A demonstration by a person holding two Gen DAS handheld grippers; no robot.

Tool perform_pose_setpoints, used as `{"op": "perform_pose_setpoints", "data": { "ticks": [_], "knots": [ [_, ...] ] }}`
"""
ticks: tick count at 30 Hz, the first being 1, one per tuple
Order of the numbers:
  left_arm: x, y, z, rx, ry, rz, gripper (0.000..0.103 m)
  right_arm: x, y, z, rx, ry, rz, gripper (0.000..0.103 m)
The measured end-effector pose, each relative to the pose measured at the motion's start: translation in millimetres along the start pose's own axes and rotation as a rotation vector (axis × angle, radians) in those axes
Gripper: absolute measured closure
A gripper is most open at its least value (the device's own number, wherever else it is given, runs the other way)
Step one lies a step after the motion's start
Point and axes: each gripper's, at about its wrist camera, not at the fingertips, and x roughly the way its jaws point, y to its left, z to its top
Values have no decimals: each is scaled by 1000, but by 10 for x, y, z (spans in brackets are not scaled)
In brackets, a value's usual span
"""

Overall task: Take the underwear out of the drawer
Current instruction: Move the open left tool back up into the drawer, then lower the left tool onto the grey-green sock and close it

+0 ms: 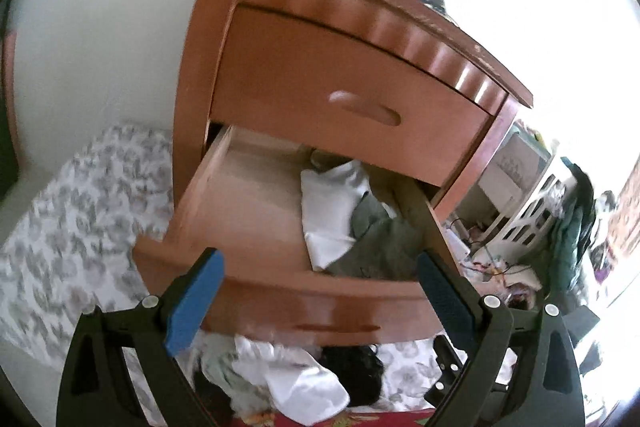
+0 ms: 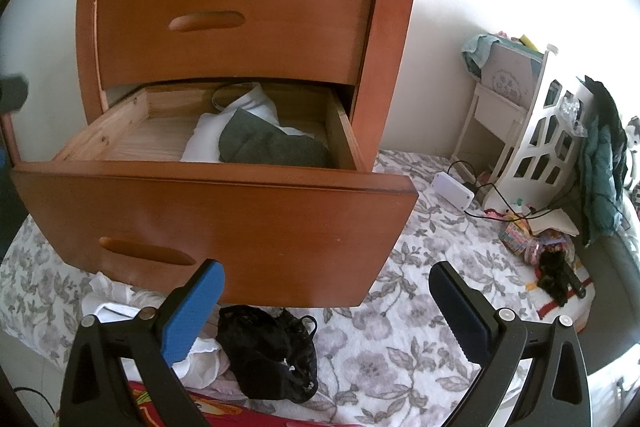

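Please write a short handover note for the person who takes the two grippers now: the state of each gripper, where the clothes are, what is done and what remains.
Left gripper: open, empty, above the front of the lower drawer.
Right gripper: open, empty, lower, in front of the drawer front.
Lower drawer is pulled out; the upper drawer is closed.
In the drawer: a white garment and a grey garment partly on top of it, on the right half.
Done: a black lace garment and white pieces already lie on the floral cloth below the drawer.
Left: take out the grey and white items. What lies further back is hidden.
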Motion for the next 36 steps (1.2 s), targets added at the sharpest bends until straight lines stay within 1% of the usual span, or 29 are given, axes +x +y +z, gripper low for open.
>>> {"op": "perform_pose_setpoints", "data": {
  "ticks": [2,5,7,9,10,13,16,18,23,26,29,32,34,36],
  "knots": [
    [9,-51,67,35,-10,32,6,-8,-7,-2,3,-4,1,0],
    [6,-115,141,104,-65,137,6,-12,-12,-3,6,-4,6,0],
    [15,-155,187,146,-89,188,6,-12,-16,0,9,-3,10,0],
    [34,-183,242,162,-101,233,6,-10,-20,1,12,-2,13,0],
    [53,-193,277,163,-102,236,6,-7,-24,4,13,-1,14,0],
    [122,-231,352,176,-92,211,6,-3,-29,5,15,0,20,0],
    [245,-336,410,232,-61,236,6,-1,-39,8,18,3,26,0],
    [314,-403,435,251,-35,234,6,2,-43,8,20,5,31,0],
    [522,-529,489,281,43,182,6,1,-78,2,37,4,47,0],
    [667,-584,484,301,107,146,6,2,-124,-2,60,5,56,0],
    [834,-622,456,314,175,137,6,2,-178,-8,91,7,57,0],
    [951,-639,417,326,221,131,6,2,-238,-14,120,8,51,0],
    [1036,-628,401,318,257,129,6,2,-271,-15,138,8,48,0],
    [1107,-594,402,284,291,118,6,10,-297,-13,152,11,45,0]
  ]
}}
